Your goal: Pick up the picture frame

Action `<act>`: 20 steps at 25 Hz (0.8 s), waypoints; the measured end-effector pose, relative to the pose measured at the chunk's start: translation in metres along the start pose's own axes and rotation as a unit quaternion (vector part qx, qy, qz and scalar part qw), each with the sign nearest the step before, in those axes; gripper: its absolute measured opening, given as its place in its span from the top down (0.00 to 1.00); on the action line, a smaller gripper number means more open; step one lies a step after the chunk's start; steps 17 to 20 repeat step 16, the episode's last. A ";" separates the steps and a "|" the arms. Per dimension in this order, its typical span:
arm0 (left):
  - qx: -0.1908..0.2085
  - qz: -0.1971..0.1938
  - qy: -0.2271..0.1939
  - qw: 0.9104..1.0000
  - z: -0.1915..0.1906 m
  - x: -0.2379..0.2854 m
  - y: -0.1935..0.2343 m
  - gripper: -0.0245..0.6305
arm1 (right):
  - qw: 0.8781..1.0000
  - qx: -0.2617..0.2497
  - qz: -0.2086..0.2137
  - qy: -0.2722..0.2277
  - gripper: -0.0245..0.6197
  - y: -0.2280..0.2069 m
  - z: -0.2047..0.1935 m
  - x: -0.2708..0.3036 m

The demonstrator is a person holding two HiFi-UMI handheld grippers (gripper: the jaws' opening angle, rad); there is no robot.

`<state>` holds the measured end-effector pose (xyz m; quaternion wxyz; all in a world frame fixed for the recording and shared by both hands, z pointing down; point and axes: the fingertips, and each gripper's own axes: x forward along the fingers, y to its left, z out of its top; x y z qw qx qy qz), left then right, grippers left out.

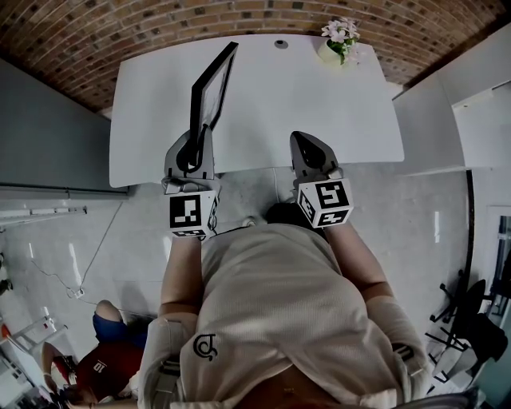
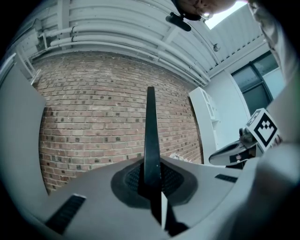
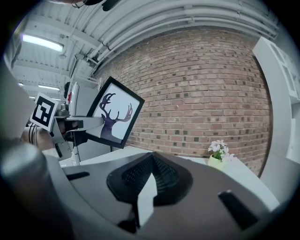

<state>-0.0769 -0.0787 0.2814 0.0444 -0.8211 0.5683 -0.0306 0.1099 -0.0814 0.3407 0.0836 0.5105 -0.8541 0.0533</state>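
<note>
One picture frame (image 1: 212, 89), plane vertical, long axis toward brick wall (image 1: 120, 24).

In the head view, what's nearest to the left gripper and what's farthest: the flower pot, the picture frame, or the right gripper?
1. The picture frame: clamped on edge in the jaws of the left gripper.
2. The right gripper: alongside, to its right, jaws shut, empty.
3. The flower pot: at the far right corner of the white table.
</note>
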 end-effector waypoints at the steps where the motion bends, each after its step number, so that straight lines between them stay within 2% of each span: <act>1: -0.002 -0.002 0.000 1.000 0.000 0.000 -0.001 0.93 | 1.000 -0.002 0.000 -0.002 0.95 0.000 0.002 -0.001; 7: -0.021 -0.017 0.001 1.000 -0.003 0.001 -0.003 0.93 | 1.000 -0.010 -0.003 -0.006 0.95 -0.001 0.005 -0.001; 20: -0.031 -0.022 -0.001 0.999 -0.005 -0.001 0.004 0.93 | 1.000 -0.019 -0.008 -0.017 0.95 0.006 0.012 0.005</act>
